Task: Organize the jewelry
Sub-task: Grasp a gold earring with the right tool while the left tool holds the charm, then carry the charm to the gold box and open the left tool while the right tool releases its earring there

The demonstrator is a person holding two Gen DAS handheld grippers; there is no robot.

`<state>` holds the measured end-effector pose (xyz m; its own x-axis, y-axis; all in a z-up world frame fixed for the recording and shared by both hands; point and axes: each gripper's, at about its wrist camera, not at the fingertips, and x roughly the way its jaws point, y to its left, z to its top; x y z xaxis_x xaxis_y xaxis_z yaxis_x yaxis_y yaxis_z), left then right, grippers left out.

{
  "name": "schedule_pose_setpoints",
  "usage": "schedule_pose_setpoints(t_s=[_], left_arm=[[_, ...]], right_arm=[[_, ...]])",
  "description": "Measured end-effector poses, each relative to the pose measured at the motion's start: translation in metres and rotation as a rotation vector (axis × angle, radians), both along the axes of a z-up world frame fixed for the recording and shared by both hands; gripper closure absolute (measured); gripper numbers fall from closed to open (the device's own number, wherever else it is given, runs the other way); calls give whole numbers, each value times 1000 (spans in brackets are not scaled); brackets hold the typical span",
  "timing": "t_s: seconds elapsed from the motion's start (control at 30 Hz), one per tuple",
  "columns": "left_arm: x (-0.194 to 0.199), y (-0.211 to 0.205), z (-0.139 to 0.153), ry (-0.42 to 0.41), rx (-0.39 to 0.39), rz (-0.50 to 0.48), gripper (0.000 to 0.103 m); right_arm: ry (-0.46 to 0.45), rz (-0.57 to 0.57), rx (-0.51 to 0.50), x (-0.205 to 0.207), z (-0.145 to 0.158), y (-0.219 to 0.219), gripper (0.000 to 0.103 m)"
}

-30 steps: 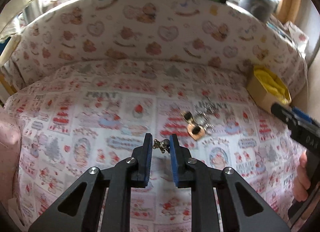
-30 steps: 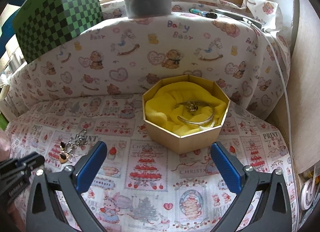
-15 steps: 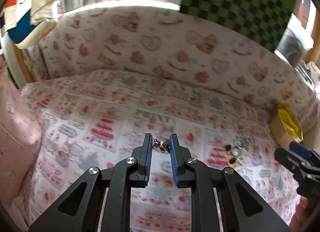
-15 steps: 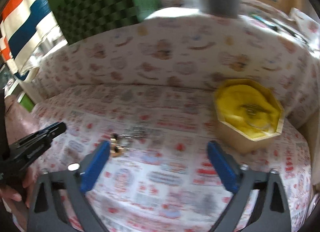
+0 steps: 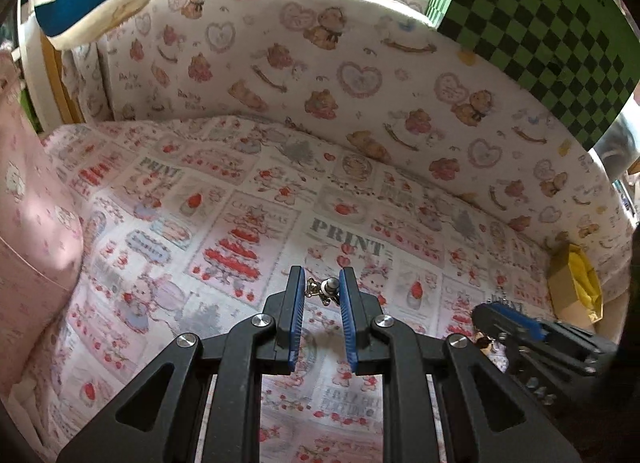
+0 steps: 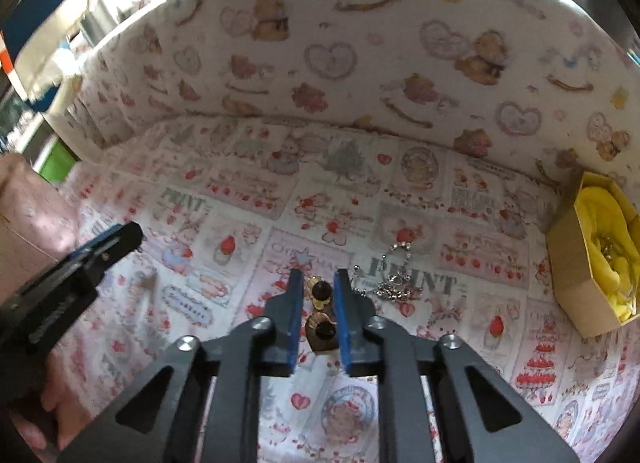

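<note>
A pair of gold earrings with dark stones (image 6: 319, 313) is seen lying on the printed cloth (image 6: 240, 231), and the right claw (image 6: 316, 303) has just been closing around it: the blue pads stand close on either side, with the earrings between them. Whether the pads actually press on the metal cannot be told from the right wrist view, though the gap left is very narrow. A small silver and gold earring (image 5: 322, 289) is held at the tips of the left claw (image 5: 322, 288), which is clamped on it and raised clear of the cloth.

Just beside the gold pair, toward the box, a silver chain (image 6: 394, 279) lies loose in a heap, untouched. Near the right edge of the cloth the open cardboard box (image 6: 576, 263) with its yellow lining is seen, and some metal is already resting in that lining, though what piece it is cannot be made out.

The task is judged to be partly done: something has been boxed, one earring is in the left claw, the gold pair is being taken, and the chain is left. The box is well apart from both claws.
</note>
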<state>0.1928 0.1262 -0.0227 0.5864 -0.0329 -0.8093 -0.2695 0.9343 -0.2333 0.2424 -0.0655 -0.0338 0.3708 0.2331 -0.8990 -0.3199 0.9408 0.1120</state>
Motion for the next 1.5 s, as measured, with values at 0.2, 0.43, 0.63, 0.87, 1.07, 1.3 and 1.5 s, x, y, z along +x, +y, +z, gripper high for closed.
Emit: schedule_pose_setpoints(t_s=[0.2,0.43,0.63,0.87,1.07,1.3,1.5], left_arm=[[-3,-7,4,-14,13,-15,87],[-11,-17,16,-78,-37,-75,87],[-24,-35,31,-190,49,-84,87],[-36,-62,42,-306,123,-140,87],[-48,-83,64,-390,234,-120,87],[-27,-132,107,-383,161,-241,87],[17,-192,110,-346,45,-404,87]], right_arm=[[-44,-21,-1,-3,0,3,96],[-101,-37,52,-27,24,-32,96],[-208,-74,129,-47,55,-76,96],[-316,-90,218,-60,80,-116,96],[-418,-163,390,-65,115,-177,96],[-422,-285,447,-54,113,-235,96],[-345,-364,489,-36,89,-264,96]])
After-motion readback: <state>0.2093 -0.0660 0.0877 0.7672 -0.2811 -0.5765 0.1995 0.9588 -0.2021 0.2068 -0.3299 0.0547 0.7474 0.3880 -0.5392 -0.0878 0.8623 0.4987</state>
